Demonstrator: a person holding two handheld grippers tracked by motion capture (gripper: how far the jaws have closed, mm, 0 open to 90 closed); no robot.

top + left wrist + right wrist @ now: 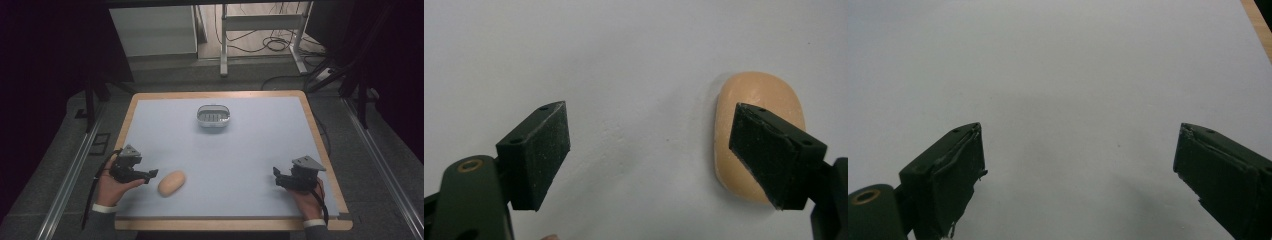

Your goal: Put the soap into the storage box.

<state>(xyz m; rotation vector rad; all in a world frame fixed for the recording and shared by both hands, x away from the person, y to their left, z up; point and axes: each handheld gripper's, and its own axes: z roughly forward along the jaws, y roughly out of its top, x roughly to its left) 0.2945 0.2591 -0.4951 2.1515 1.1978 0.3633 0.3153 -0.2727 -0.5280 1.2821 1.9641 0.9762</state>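
High view: left tongs point(150, 175) gape wide beside the tan soap point(171, 183) (not touching); right tongs point(276, 176), at four o'clock, gape wide over bare tabletop point(250, 145).

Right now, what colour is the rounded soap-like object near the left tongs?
The rounded object is a plain pale peach-orange, with no pattern; the left gripper view shows it best.

A pale table point(250, 150) edged in wood is seen, with the left gripper point(148, 175) held low at its near left and a tan oval soap bar point(171, 183) lying just beyond its jaw tips. The right gripper point(276, 176) is held well apart at the near right. A small grey dish point(214, 117) is set far ahead of both grippers, between their lines.
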